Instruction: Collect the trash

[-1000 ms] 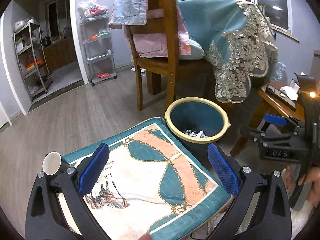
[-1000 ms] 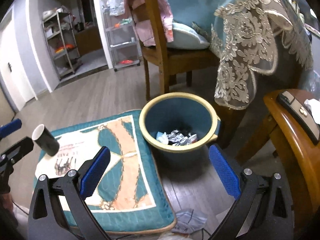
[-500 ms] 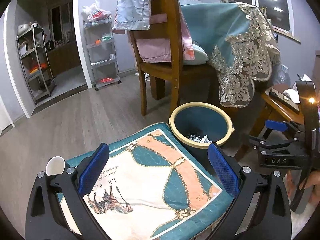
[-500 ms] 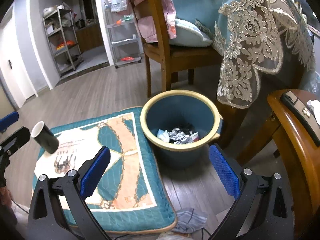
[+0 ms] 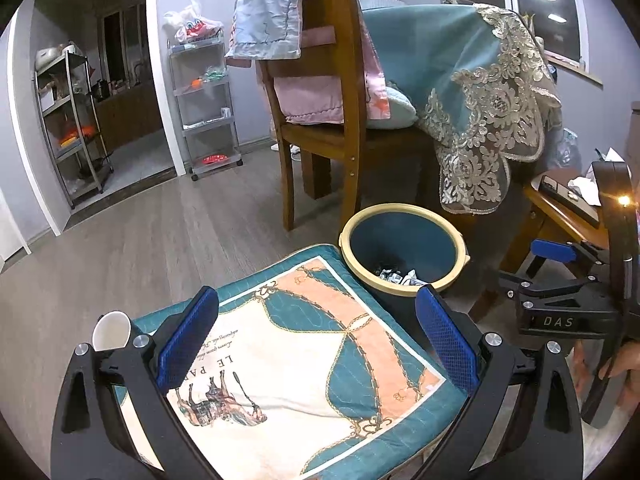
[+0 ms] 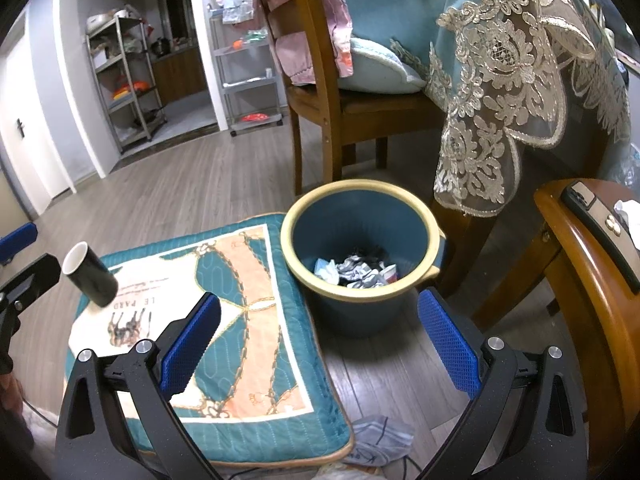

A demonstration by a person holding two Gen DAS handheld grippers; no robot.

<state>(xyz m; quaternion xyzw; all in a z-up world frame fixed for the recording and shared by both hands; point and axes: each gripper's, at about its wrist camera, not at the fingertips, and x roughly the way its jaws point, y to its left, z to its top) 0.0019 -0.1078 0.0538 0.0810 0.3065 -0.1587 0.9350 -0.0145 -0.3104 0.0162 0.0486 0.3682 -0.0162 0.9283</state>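
A blue bin with a cream rim (image 6: 362,236) stands on the floor and holds crumpled trash (image 6: 356,270); it also shows in the left wrist view (image 5: 402,246). A black paper cup with a white inside (image 6: 90,274) lies tilted on the left part of a patterned cushion (image 6: 224,312); in the left wrist view only its white mouth (image 5: 111,331) shows behind my left finger. My left gripper (image 5: 316,344) is open and empty above the cushion (image 5: 312,352). My right gripper (image 6: 318,344) is open and empty, just before the bin.
A wooden chair (image 5: 320,128) and a table with a lace-edged cloth (image 5: 480,112) stand behind the bin. A wooden side table (image 6: 588,264) is at the right. A grey cloth scrap (image 6: 380,438) lies on the floor by the cushion's near edge. Shelves (image 5: 206,100) stand at the back.
Both grippers have drawn back and risen a little, so the bin and cushion sit farther off. Both stay open and empty. The cup has not moved.
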